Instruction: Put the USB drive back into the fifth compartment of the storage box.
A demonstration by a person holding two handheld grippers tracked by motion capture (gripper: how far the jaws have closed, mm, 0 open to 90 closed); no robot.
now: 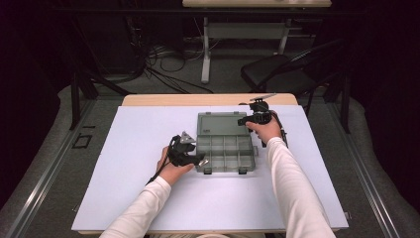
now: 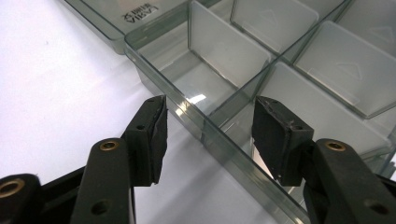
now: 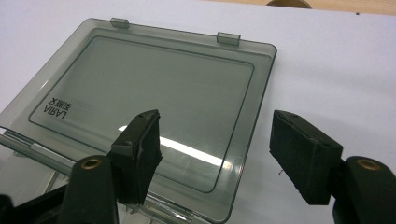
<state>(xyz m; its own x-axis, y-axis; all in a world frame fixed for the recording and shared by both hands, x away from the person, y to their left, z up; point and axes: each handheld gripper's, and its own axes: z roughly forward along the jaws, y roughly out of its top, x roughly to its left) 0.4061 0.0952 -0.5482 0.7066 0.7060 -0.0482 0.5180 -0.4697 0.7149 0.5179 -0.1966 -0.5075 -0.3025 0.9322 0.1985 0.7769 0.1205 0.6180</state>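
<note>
Two grippers apart, unclamped | left gripper [image 2: 208,122] straddles box [image 2: 243,161] wall | right gripper [image 3: 215,140] over lid [image 3: 154,98] – closing pending

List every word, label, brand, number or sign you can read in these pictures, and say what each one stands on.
"LARIA": printed on the open lid of the clear compartment box, seen turned in the right gripper view.
Small characters next to it on the lid: too small to read.
The same print on the lid in the left gripper view: too blurred to read.
Nothing else carries readable text.
</note>
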